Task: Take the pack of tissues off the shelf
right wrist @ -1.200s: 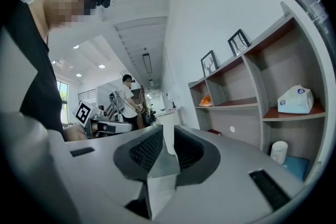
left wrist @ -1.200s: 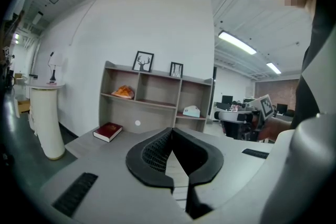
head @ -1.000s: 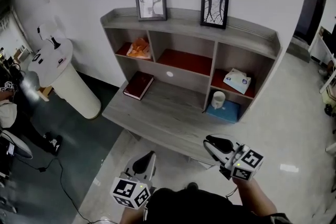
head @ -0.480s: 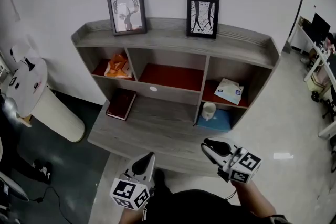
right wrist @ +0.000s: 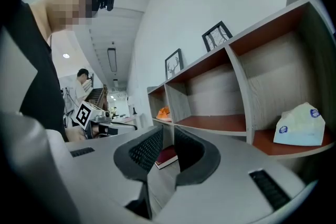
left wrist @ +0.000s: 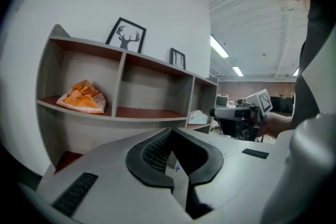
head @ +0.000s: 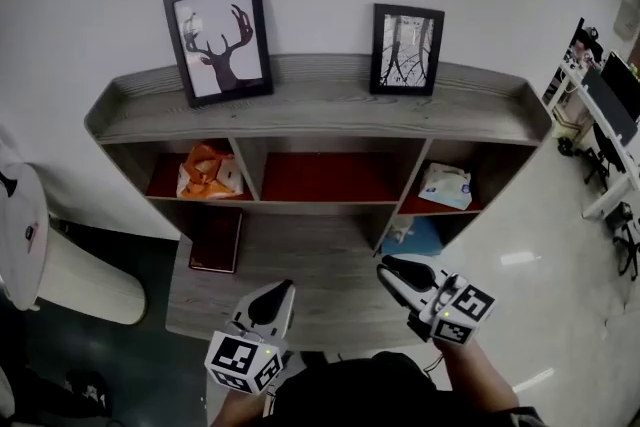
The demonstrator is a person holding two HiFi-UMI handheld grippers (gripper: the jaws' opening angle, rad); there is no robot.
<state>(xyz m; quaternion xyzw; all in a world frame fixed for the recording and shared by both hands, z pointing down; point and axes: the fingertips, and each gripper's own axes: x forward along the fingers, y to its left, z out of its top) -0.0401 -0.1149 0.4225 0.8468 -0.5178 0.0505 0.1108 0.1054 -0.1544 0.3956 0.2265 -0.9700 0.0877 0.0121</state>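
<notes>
The pack of tissues [head: 445, 186] sits in the upper right compartment of the shelf [head: 320, 105], while the left gripper [head: 279, 289] and right gripper [head: 386, 266] hover before it, both closed on nothing, presumably because the reach hasn't begun.

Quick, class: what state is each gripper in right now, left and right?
Left gripper: closed, holding nothing.
Right gripper: closed, holding nothing.
</notes>
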